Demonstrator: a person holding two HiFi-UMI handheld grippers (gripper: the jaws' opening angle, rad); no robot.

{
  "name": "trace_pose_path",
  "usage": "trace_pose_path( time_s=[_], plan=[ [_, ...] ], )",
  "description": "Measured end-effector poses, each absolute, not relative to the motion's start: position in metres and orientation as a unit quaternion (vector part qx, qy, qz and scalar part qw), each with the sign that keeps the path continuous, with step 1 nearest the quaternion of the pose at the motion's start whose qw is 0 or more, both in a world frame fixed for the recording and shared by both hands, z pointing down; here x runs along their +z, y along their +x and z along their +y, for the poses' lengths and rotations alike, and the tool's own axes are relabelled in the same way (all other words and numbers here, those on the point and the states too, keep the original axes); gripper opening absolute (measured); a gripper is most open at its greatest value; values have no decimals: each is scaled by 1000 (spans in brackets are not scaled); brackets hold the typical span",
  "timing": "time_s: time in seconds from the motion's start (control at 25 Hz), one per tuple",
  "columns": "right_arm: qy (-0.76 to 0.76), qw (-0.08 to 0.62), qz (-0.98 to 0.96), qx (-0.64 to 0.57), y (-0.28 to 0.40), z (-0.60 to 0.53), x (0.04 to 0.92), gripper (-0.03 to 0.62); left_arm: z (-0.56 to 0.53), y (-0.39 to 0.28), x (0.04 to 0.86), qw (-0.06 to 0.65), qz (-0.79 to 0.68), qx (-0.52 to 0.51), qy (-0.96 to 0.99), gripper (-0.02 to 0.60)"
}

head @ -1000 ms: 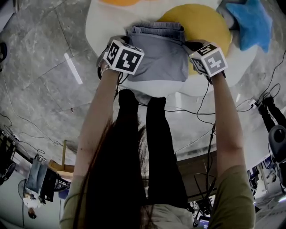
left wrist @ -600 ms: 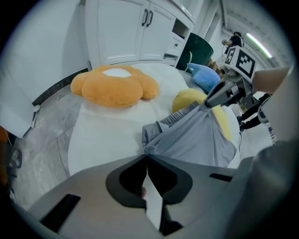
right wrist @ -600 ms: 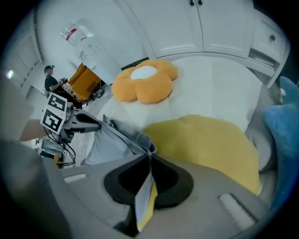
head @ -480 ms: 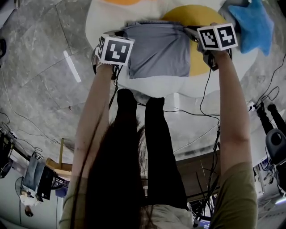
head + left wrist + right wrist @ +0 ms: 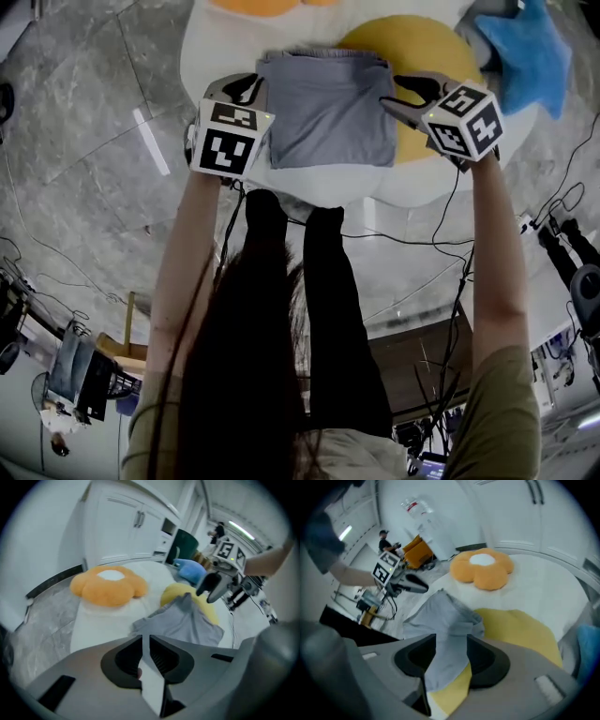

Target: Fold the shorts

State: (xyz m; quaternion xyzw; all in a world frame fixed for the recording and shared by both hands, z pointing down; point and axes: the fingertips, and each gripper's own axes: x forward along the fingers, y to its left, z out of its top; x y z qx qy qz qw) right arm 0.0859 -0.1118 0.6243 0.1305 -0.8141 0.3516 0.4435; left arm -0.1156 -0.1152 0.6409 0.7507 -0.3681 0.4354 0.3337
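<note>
Left gripper (image 5: 145, 641) jaws are pressed together. Right gripper (image 5: 451, 641) jaws have just been opening, slack around an edge of the single pair of grey shorts (image 5: 328, 108). These lie folded square against the yellow cushion (image 5: 431, 47). Three cushions: yellow, orange (image 5: 110, 585), blue (image 5: 530, 47).

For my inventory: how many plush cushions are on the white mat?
3: orange cushion at the far side, yellow cushion partly under the shorts, blue cushion at its right. Others may be hidden.
</note>
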Motion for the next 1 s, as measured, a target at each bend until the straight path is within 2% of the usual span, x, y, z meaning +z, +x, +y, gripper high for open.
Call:
trace_pose_path(
  time_s=[0.04, 0.12, 0.24, 0.28, 0.32, 0.48, 0.64, 0.88, 1.0],
  plan=[
    [101, 464, -817, 328, 83, -101, 629, 196, -110, -96, 640, 310, -327, 441, 776, 54],
    [64, 499, -816, 285, 77, -90, 641, 196, -96, -68, 650, 264, -242, 474, 804, 190],
    [52, 519, -813, 258, 71, -95, 652, 199, -83, -64, 676, 238, -161, 534, 795, 273],
    [51, 521, -812, 258, 70, -99, 655, 290, -86, -68, 681, 240, -159, 540, 791, 288],
    [47, 523, -811, 259, 69, -102, 656, 339, -92, -72, 683, 245, -167, 540, 787, 302],
    [25, 544, -802, 245, 74, -111, 659, 341, -114, -77, 684, 266, -186, 535, 780, 316],
    [21, 555, -799, 232, 75, -115, 663, 341, -118, -79, 683, 256, -167, 544, 781, 325],
    [77, 506, -837, 192, 76, -106, 634, 341, -114, -103, 660, 264, -232, 502, 790, 341],
    [19, 546, -820, 168, 86, -51, 642, 341, -80, -95, 651, 244, -201, 502, 805, 342]
  ],
)
